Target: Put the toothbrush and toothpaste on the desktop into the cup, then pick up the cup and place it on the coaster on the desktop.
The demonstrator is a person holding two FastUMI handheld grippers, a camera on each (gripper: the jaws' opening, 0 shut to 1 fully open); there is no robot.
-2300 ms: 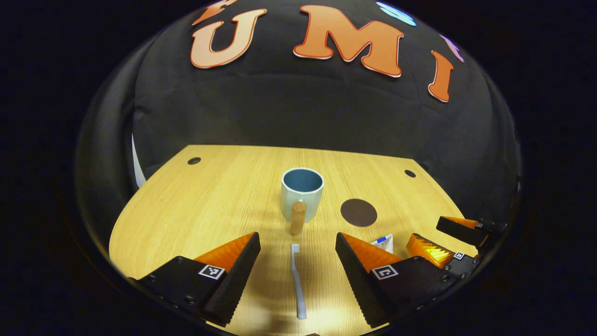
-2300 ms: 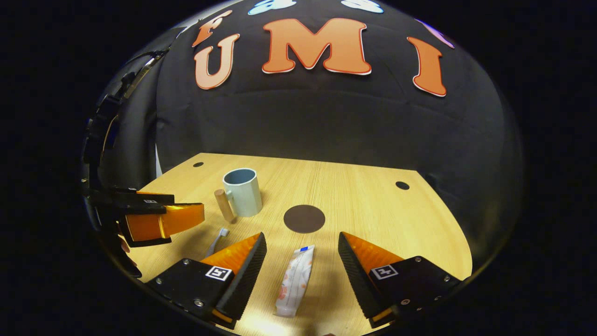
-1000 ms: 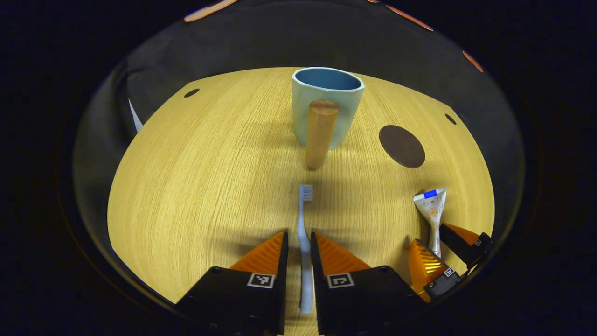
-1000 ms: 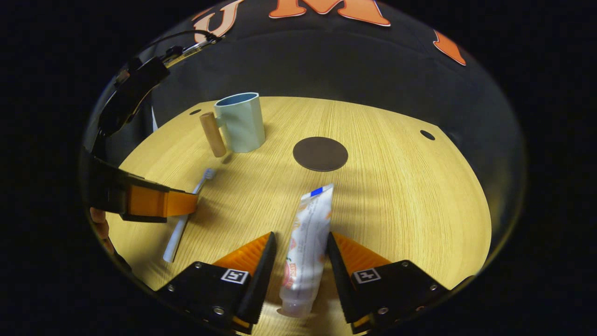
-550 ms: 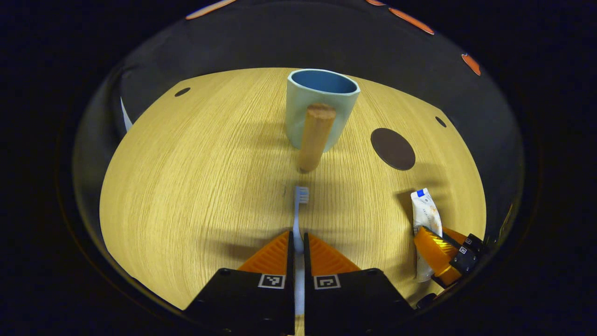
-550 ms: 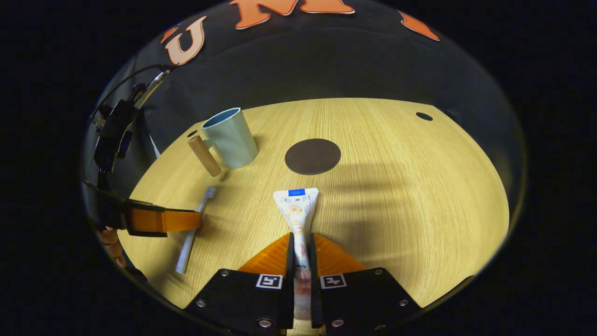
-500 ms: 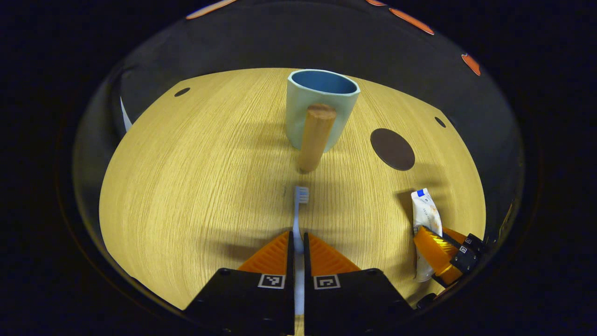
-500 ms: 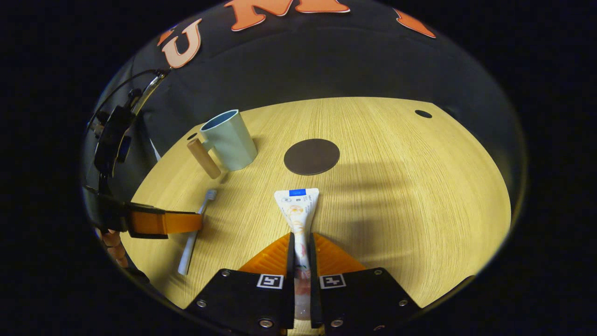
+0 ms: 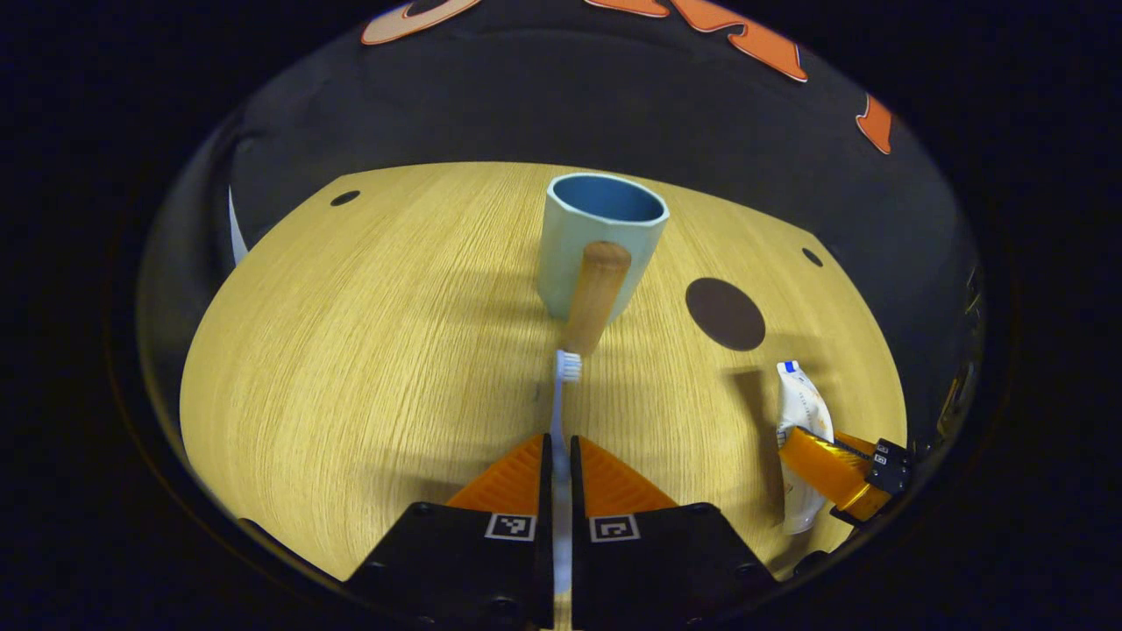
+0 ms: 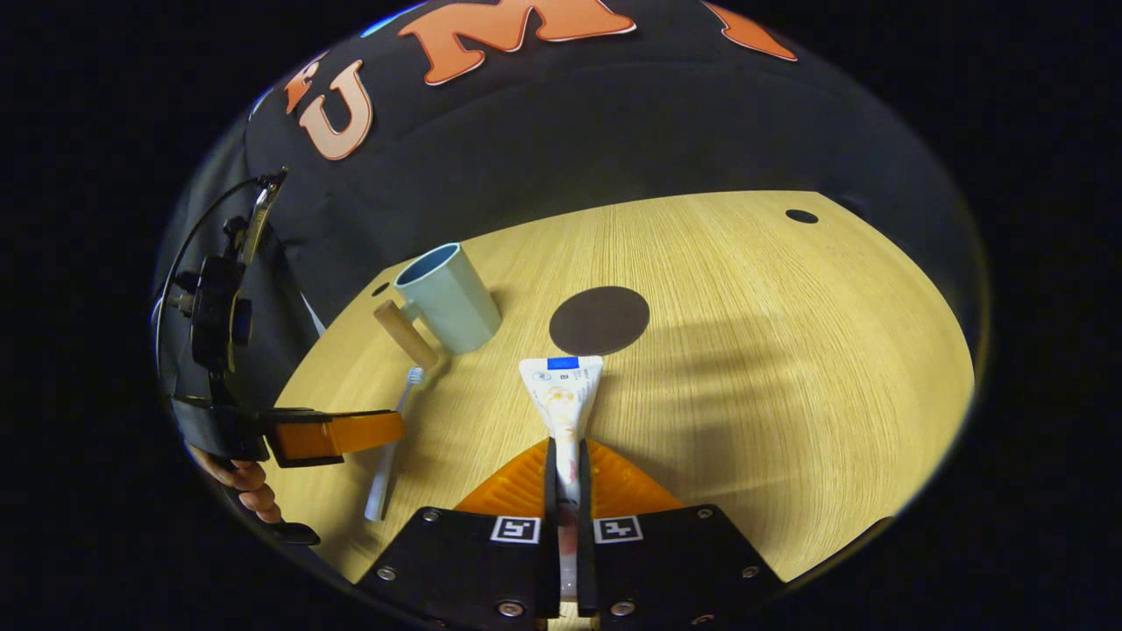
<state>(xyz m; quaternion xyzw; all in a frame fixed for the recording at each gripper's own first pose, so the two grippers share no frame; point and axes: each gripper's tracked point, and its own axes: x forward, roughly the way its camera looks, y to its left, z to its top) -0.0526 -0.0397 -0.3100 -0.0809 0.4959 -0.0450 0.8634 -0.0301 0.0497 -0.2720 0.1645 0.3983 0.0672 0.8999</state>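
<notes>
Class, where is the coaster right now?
In the right gripper view the coaster lies flat on the desktop, just right of the cup and just beyond the toothpaste tip.

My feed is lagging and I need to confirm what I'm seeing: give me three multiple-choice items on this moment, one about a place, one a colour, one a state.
1. Where is the coaster relative to the cup in the right gripper view?
A. To its right
B. Under it
C. To its left

2. What colour is the inside of the cup?
A. Red
B. Blue
C. White

3. What is the right hand-held gripper doing?
A. Open over the coaster
B. Gripping the cup handle
C. Shut on the toothpaste

Answers: 1 A, the dark disc lies bare on the desktop right of the cup. 2 B, the interior shows blue. 3 C, both fingers press the tube.
</notes>
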